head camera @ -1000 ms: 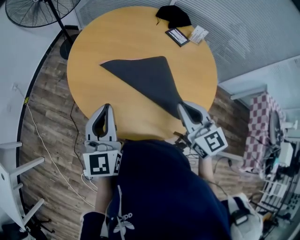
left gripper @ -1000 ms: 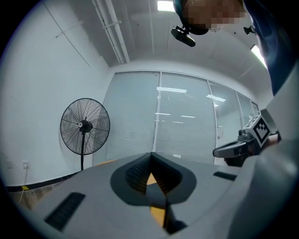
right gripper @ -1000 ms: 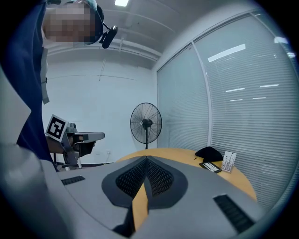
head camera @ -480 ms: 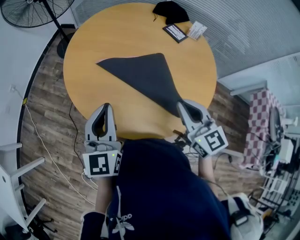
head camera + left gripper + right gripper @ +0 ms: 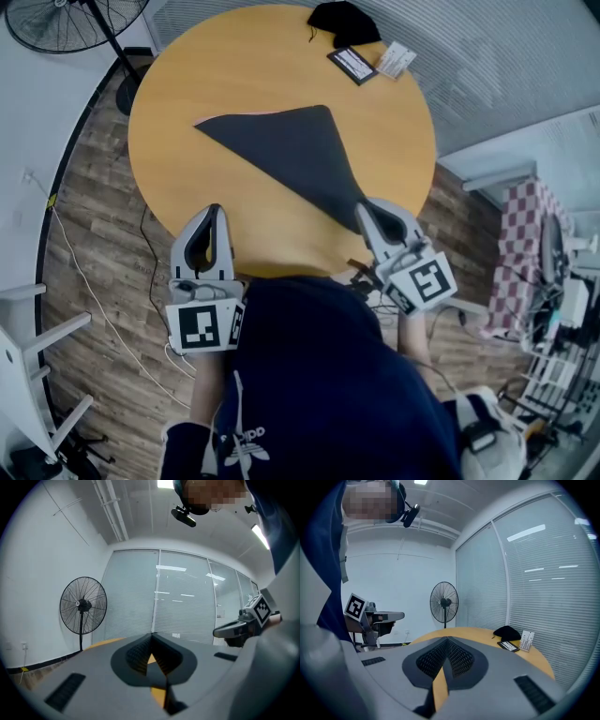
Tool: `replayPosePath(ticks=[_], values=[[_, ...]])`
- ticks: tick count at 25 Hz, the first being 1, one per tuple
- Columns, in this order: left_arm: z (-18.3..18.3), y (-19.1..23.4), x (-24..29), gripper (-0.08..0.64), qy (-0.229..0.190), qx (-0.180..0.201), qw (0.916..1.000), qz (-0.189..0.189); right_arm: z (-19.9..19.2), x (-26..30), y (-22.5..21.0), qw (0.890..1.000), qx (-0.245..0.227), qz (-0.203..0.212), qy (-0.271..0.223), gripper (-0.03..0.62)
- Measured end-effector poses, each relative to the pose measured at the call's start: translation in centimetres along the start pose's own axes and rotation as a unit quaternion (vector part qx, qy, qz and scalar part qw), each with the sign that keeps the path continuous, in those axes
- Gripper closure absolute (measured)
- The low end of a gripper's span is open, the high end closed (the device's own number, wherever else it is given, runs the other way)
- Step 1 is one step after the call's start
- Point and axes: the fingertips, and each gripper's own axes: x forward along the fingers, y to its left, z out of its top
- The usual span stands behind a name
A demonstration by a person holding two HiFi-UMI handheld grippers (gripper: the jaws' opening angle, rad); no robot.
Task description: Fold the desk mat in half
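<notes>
Our right gripper [image 5: 364,208] pinches shut on the near corner of the dark mat [image 5: 298,155], which lies spread across the round table [image 5: 234,66]. Our left gripper [image 5: 215,214], jaws closed and empty, hangs at the table's near edge.

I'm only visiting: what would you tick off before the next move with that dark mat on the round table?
1. Right gripper holds the desk mat: ok. Its jaws are together, and the mat's near corner ends at their tips and looks pinched.
2. Left gripper free: ok. It is closed on nothing, at the table's near edge, apart from the mat.
3. Mat folded in half: not ok. It lies as an uneven triangle.
4. Room on the round table: ok. The black pouch and dark card sit at the far edge, apart from the mat.
5. Mat lying flat underneath: cannot tell.
</notes>
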Motion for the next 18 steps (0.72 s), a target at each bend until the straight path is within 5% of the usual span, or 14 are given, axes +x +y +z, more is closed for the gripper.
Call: replayPosePath(ticks=[18], values=[[0.1, -0.8, -0.2, 0.557, 0.001, 0.005, 1.0000, -0.007, 1.0, 0.2, 0.2, 1.000, -0.015, 0.009, -0.018, 0.591]])
